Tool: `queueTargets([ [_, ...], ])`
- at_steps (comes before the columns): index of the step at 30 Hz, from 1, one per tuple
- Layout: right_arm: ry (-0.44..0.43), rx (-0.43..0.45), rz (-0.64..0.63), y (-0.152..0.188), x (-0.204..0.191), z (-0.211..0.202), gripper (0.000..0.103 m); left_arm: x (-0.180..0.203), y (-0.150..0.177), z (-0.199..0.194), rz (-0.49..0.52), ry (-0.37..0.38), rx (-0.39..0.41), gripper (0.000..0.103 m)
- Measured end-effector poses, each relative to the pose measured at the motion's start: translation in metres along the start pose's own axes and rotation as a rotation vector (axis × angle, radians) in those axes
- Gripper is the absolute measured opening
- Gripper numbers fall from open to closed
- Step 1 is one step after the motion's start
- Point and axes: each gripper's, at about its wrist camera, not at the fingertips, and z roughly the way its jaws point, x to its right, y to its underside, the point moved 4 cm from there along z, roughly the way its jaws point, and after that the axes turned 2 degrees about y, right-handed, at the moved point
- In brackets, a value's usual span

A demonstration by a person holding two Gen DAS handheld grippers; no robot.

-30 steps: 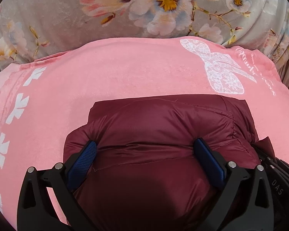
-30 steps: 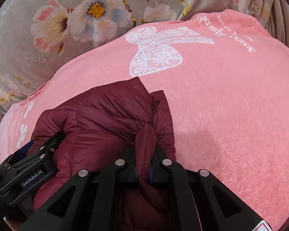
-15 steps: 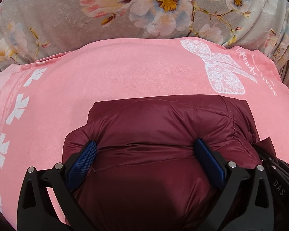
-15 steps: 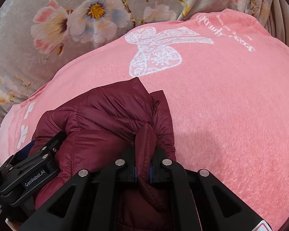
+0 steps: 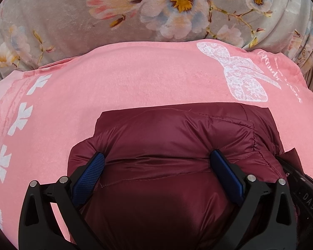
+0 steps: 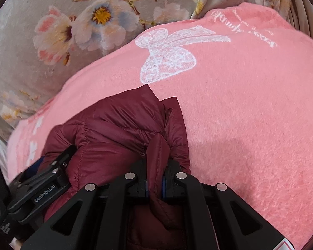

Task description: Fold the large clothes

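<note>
A dark red puffer jacket (image 5: 177,137) lies folded into a compact bundle on a pink blanket (image 5: 135,79). My left gripper (image 5: 157,158) is wide open, its blue pads (image 5: 87,177) pressed down on either side of the bundle's near part. My right gripper (image 6: 155,166) is shut on a raised fold of the jacket (image 6: 119,129) at the bundle's right end. The left gripper's body (image 6: 41,185) shows at the lower left of the right wrist view, touching the bundle.
The pink blanket (image 6: 250,114) has a white butterfly print (image 6: 167,58) and white script beyond the jacket, and white leaf shapes (image 5: 18,116) along its left edge. A grey floral bedcover (image 5: 135,10) lies behind it.
</note>
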Motion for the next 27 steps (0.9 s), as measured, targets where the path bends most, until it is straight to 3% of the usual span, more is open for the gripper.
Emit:
queueTargets([
  [3,-0.050,0.016,0.068,0.000,0.011,-0.009,0.005,0.000,0.000,0.000,-0.002,0.009,-0.007,0.098],
  [4,-0.030,0.021,0.089,0.000,0.014,-0.020,0.010,0.000,-0.001,-0.002,0.002,0.019,-0.015,0.098],
  [5,-0.002,0.039,0.091,0.002,0.016,-0.036,0.023,-0.002,0.001,-0.005,0.004,0.028,-0.022,0.098],
  [10,0.079,0.068,-0.061,0.026,0.013,-0.104,0.024,-0.030,0.015,-0.047,-0.055,0.104,-0.070,0.098],
  [14,0.073,-0.013,-0.139,0.057,0.009,-0.113,0.025,-0.041,0.039,-0.079,-0.103,0.145,-0.112,0.098],
  [19,0.044,-0.065,-0.067,0.081,0.024,-0.101,0.037,-0.032,0.079,-0.103,-0.084,0.164,-0.159,0.098],
  [22,0.001,-0.068,-0.021,0.085,0.027,-0.105,0.037,-0.036,0.104,-0.120,-0.093,0.195,-0.171,0.098],
  [24,-0.008,-0.035,-0.016,0.086,0.026,-0.115,0.024,-0.040,0.116,-0.129,-0.078,0.176,-0.161,0.098],
  [25,-0.009,-0.018,-0.010,0.086,0.027,-0.122,0.012,-0.043,0.119,-0.130,-0.070,0.154,-0.157,0.098],
  [27,-0.048,0.031,0.024,0.088,0.026,-0.143,0.010,-0.051,0.126,-0.123,-0.069,0.102,-0.168,0.098],
])
